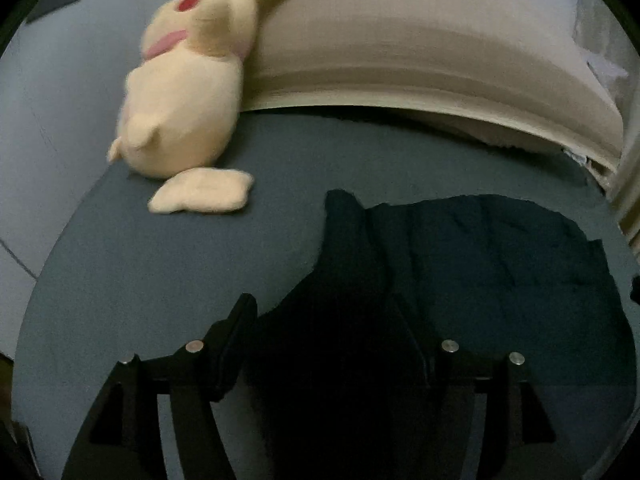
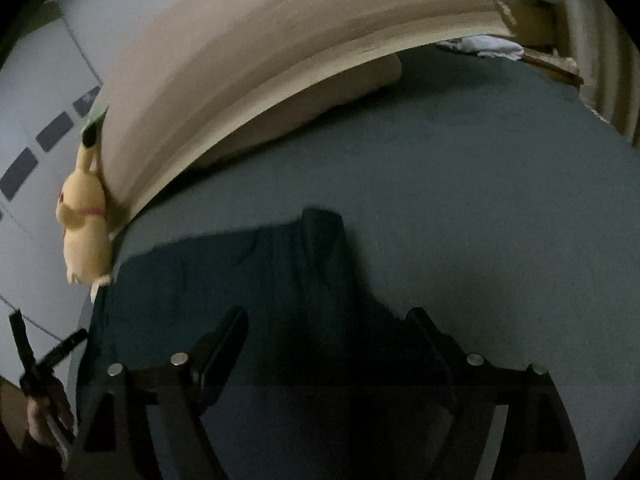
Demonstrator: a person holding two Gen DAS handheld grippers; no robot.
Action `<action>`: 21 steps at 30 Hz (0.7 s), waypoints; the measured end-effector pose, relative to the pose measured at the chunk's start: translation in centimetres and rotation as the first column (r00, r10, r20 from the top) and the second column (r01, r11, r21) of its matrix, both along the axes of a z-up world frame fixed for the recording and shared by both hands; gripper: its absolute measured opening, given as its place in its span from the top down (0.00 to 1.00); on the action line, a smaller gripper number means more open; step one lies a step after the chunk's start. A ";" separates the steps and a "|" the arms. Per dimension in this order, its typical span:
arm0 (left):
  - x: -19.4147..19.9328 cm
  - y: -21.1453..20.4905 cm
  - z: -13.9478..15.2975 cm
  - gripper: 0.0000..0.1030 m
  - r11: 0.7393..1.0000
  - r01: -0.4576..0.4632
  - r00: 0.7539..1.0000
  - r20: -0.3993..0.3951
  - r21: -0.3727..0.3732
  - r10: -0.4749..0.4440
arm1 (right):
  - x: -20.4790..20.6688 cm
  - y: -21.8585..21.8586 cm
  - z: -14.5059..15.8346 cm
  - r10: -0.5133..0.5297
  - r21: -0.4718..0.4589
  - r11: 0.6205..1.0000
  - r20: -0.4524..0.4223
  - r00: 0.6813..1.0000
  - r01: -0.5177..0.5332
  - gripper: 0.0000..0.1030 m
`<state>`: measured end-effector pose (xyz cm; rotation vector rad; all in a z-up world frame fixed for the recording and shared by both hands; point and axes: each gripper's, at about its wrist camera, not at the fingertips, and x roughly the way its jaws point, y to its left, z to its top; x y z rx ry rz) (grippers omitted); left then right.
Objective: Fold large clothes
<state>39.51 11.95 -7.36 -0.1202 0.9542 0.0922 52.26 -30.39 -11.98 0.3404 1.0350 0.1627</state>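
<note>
A dark navy garment (image 1: 460, 264) lies spread flat on a grey-blue bed sheet (image 1: 160, 272); it also shows in the right wrist view (image 2: 240, 280). My left gripper (image 1: 324, 320) is open, its black fingers (image 1: 236, 328) spread over the garment's near left edge, with dark cloth between them. My right gripper (image 2: 324, 328) is open too, its fingers (image 2: 224, 336) spread over the garment's near right part. The left gripper also shows at the left edge of the right wrist view (image 2: 44, 352), held by a hand. Whether either touches the cloth I cannot tell.
A yellow plush toy (image 1: 184, 92) lies at the far left of the bed against the beige headboard (image 1: 400, 40); it also shows in the right wrist view (image 2: 84, 232). White cloth (image 2: 480, 46) lies at the far right corner. The bed's left edge drops to a pale floor (image 1: 24, 160).
</note>
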 end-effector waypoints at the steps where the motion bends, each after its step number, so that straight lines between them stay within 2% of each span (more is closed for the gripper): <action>1: 0.8 -0.6 -0.4 0.34 1.000 0.015 1.000 -0.008 0.001 -0.015 | 1.2 0.3 -0.8 0.002 0.008 1.000 -0.024 1.000 -0.001 0.19; 2: 1.5 -0.6 -0.8 0.49 1.000 0.020 1.000 -0.014 0.016 -0.020 | 1.9 0.4 -1.5 -0.001 0.013 1.000 -0.043 0.999 0.001 0.20; 3: 2.4 -0.8 -1.6 0.86 0.998 0.007 0.999 -0.046 0.061 -0.004 | 2.6 0.2 -2.2 0.002 0.030 1.000 -0.071 0.997 0.000 0.29; 4: 3.2 -0.5 -2.6 0.86 0.998 -0.016 0.994 -0.107 0.055 0.022 | 3.1 0.4 -2.9 0.016 0.045 0.999 -0.097 0.995 -0.012 0.94; 5: 3.4 -0.2 -2.9 0.86 0.999 -0.040 0.993 -0.109 0.037 0.044 | 3.4 0.8 -3.0 0.012 0.022 1.000 -0.117 0.993 -0.010 0.97; 7: 3.9 -0.1 -3.9 0.86 0.997 -0.053 0.992 -0.113 0.063 0.060 | 3.4 1.6 -2.5 0.017 -0.046 0.999 -0.066 0.998 -0.020 0.97; 9: 4.1 0.1 -4.7 0.86 0.997 -0.068 0.990 -0.123 0.039 0.072 | 3.8 1.4 -4.8 -0.004 -0.049 0.999 -0.135 0.991 -0.003 0.98; 11: 3.9 0.8 -4.5 0.80 0.996 -0.093 0.989 -0.117 0.005 0.093 | 3.6 1.5 -5.3 -0.017 -0.044 0.999 -0.134 0.991 0.012 0.98; 12: 3.8 1.3 -4.3 0.72 0.994 -0.109 0.987 -0.119 -0.009 0.107 | 3.6 1.6 -5.2 -0.026 -0.043 0.999 -0.134 0.991 0.020 0.97; 13: 3.5 1.8 -3.8 0.68 0.992 -0.129 0.985 -0.113 -0.008 0.128 | 3.4 1.5 -4.9 -0.042 -0.040 0.998 -0.138 0.990 0.037 0.96; 14: 3.3 1.9 -3.4 0.66 0.990 -0.138 0.985 -0.101 -0.006 0.137 | 3.3 1.6 -4.4 -0.058 -0.044 0.998 -0.135 0.989 0.052 0.87; 16: 2.3 1.9 -1.3 0.64 0.987 -0.160 0.986 -0.052 0.018 0.161 | 2.6 3.0 -2.2 -0.092 -0.090 0.992 -0.075 0.993 0.085 0.83; 17: 2.1 1.6 -0.7 0.62 0.986 -0.165 0.986 -0.033 0.035 0.166 | 2.1 3.4 -0.9 -0.103 -0.122 0.988 -0.031 0.994 0.099 0.74; 18: 1.9 0.8 0.4 0.56 0.985 -0.161 0.987 0.001 0.061 0.161 | 1.7 4.0 0.5 -0.112 -0.154 0.982 0.017 0.994 0.114 0.66; 19: 1.8 -0.3 1.2 0.50 0.986 -0.149 0.989 0.030 0.078 0.147 | 1.3 5.0 1.9 -0.108 -0.164 0.979 0.067 0.992 0.118 0.44; 20: 1.8 -1.2 1.6 0.39 0.986 -0.140 0.990 0.043 0.087 0.136 | 0.9 6.1 2.9 -0.091 -0.159 0.981 0.105 0.990 0.107 0.26; 21: 1.8 -2.7 2.0 0.35 0.988 -0.121 0.991 0.063 0.100 0.115 | 0.7 7.7 3.6 -0.056 -0.153 0.985 0.133 0.990 0.076 0.24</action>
